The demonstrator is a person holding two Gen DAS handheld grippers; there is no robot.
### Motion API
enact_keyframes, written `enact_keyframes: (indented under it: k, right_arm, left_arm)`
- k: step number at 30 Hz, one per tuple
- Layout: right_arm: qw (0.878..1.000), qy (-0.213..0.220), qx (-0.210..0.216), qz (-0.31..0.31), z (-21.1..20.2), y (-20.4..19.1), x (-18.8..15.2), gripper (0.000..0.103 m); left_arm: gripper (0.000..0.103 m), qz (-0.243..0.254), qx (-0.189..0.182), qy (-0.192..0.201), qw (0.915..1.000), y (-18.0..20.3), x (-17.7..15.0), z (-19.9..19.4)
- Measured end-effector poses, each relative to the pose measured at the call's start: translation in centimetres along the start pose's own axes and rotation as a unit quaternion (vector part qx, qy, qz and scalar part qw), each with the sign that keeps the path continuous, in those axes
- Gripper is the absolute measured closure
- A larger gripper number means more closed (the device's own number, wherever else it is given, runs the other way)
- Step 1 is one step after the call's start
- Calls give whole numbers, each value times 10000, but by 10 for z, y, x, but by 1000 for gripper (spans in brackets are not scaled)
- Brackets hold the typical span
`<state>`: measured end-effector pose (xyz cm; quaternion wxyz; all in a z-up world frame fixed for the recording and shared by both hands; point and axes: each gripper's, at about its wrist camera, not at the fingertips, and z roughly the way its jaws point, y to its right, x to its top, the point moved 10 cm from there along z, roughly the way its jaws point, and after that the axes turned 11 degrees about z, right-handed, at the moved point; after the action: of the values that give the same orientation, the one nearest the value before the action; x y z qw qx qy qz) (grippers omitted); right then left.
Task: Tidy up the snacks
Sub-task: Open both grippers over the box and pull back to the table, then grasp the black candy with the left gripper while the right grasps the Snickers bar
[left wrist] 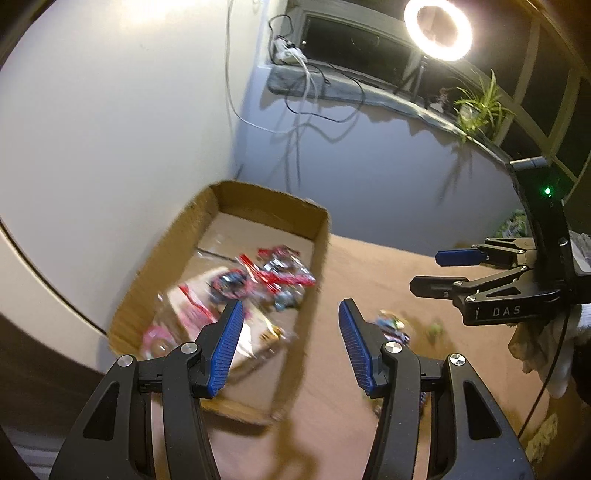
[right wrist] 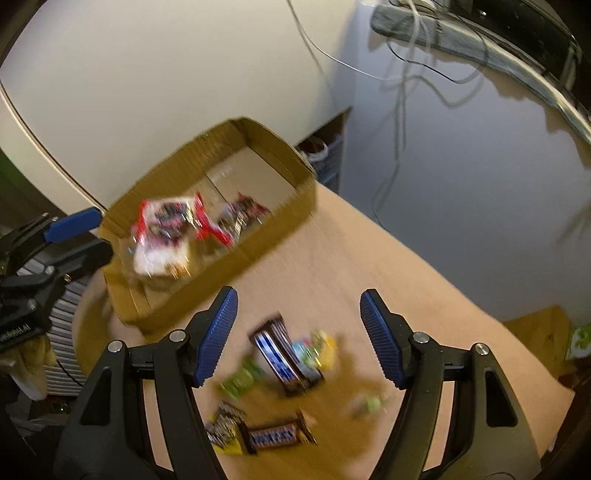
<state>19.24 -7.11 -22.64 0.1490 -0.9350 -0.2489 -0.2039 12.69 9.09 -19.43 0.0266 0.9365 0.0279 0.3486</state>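
An open cardboard box (left wrist: pixel 322 254) (right wrist: pixel 266 247) stands on the brown table, with red and white snack packets (left wrist: pixel 273 273) (right wrist: pixel 166 229) lying inside. My left gripper (left wrist: pixel 291 347) hangs open over the box's near right corner, nothing between its pads. My right gripper (right wrist: pixel 299 339) (left wrist: pixel 424 271) is open and empty above loose snacks on the table: a dark bar with a blue and white label (right wrist: pixel 284 356), a Snickers bar (right wrist: pixel 273 437), a green packet (right wrist: pixel 240 380) and a yellow packet (right wrist: pixel 325 347). The picture is blurred by motion. The left gripper (right wrist: pixel 105 232) shows at the box's left end.
The table (left wrist: pixel 369 266) (right wrist: pixel 406 280) sits in a wall corner with hanging cables (left wrist: pixel 299 122). A ring light (left wrist: pixel 437 27) and a potted plant (left wrist: pixel 476 107) stand on the sill. A few small snacks (left wrist: pixel 391 326) lie right of the box.
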Motion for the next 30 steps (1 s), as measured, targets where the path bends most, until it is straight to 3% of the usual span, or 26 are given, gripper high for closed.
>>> enact_keyframes:
  k: [8, 17, 25, 28, 30]
  right_arm:
    - [9976, -378, -139, 558, -1, 26, -61, 31]
    - [9820, -884, 143, 1665, 12, 27, -129, 31]
    - [9770, -1025, 165, 1864, 27, 11, -142, 39]
    - [9759, -1081, 151, 1888, 33, 9, -141, 53]
    - [9763, -1091, 75, 1867, 39, 8, -141, 53]
  left_arm:
    - [50, 149, -351, -322, 9988, 41, -31, 5]
    - [50, 229, -854, -739, 9933, 86, -67, 14]
    - [55, 216, -1189, -931, 9883, 115, -87, 19]
    - [59, 183, -1257, -973, 9871, 119, -93, 21]
    - [59, 166, -1298, -1003, 9863, 121, -95, 24]
